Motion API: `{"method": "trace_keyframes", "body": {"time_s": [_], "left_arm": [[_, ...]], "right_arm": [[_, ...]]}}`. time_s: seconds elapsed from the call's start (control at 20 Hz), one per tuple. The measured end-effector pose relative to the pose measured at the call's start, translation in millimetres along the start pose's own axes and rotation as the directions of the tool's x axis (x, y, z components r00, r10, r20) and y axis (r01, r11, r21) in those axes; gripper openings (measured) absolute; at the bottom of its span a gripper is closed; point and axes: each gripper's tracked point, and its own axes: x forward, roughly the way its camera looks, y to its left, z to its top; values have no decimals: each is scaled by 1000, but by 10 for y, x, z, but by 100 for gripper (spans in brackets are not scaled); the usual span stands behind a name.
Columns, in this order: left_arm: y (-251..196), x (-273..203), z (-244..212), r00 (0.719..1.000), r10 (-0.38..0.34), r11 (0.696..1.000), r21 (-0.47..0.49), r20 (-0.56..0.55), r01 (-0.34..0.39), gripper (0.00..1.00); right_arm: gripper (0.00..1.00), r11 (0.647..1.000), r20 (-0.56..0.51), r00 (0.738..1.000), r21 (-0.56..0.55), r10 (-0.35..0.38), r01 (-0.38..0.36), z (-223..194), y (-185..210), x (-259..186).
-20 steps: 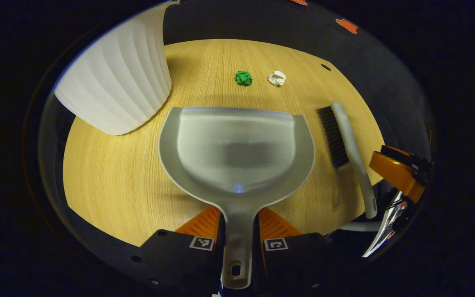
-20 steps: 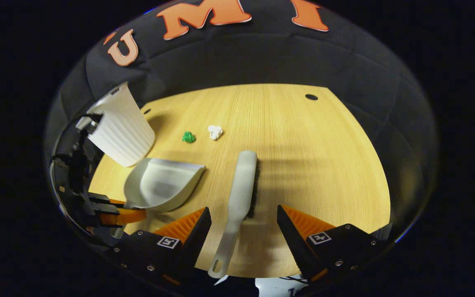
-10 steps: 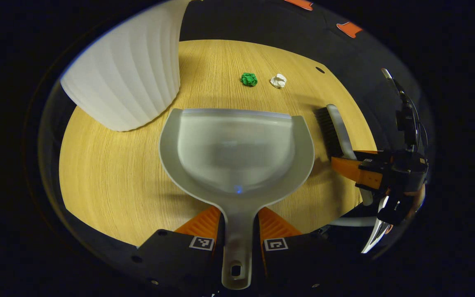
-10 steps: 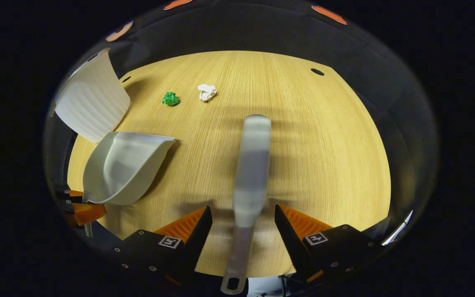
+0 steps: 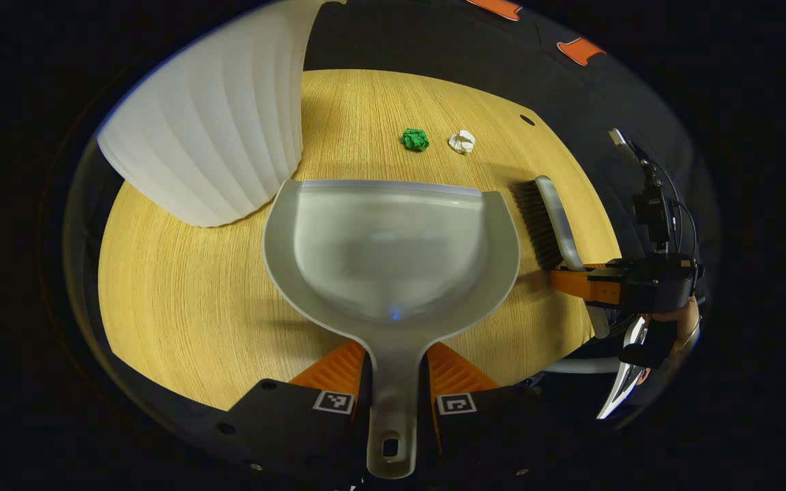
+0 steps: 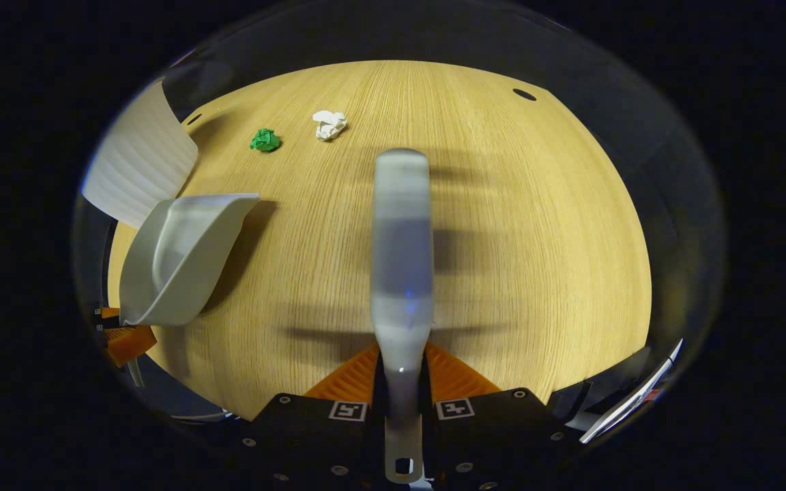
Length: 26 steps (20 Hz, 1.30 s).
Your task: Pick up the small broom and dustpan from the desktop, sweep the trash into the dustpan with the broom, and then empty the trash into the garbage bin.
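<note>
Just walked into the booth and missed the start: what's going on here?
A person is holding a gripper in each hand for a desktop clean-up. The left gripper is shut on the dustpan handle, and the right gripper is shut on the broom handle. A green paper ball and a white paper ball lie unswept on the wooden desktop. The white garbage bin stands beside the dustpan.
</note>
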Motion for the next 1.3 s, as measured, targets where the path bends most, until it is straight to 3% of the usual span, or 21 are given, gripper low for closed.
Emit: {"method": "trace_keyframes", "body": {"time_s": [0.1, 0.35, 0.4, 0.45, 0.5, 0.7, 0.95, 1.15, 1.3], "left_arm": [[32, 32, -69, 1000, 15, 999, 32, 3, -15, 30], [91, 203, -171, 1000, 8, 995, 101, 19, -9, 30], [103, 248, -203, 1000, 2, 993, 118, 26, -5, 30], [116, 307, -247, 999, 5, 990, 143, 34, -10, 30], [118, 357, -262, 999, 13, 984, 176, 39, -20, 30], [75, 407, -289, 998, 42, 950, 306, 42, -52, 30], [69, 339, -261, 1000, 18, 922, 386, -14, -11, 29], [68, 338, -217, 999, 27, 918, 395, -34, -11, 30], [74, 404, -223, 999, 24, 924, 383, -47, -5, 30]], "right_arm": [[18, 999, 20, 1000, -34, -18, 18, 41, -28, -13], [11, 998, 75, 996, -46, 42, -38, 298, -32, -112], [11, 997, 96, 994, -60, 47, -41, 401, -65, -130], [21, 996, 122, 991, -77, 52, -43, 531, -96, -152], [11, 994, 136, 989, -96, 60, -47, 656, -123, -167], [11, 977, 185, 978, -207, 93, -53, 1274, -207, -128], [11, 909, 176, 979, -416, 105, -23, 1904, -203, 247], [11, 834, 106, 977, -543, 186, -100, 2081, 3, 432], [11, 763, 61, 970, -630, 237, -146, 1975, 245, 418]]}}
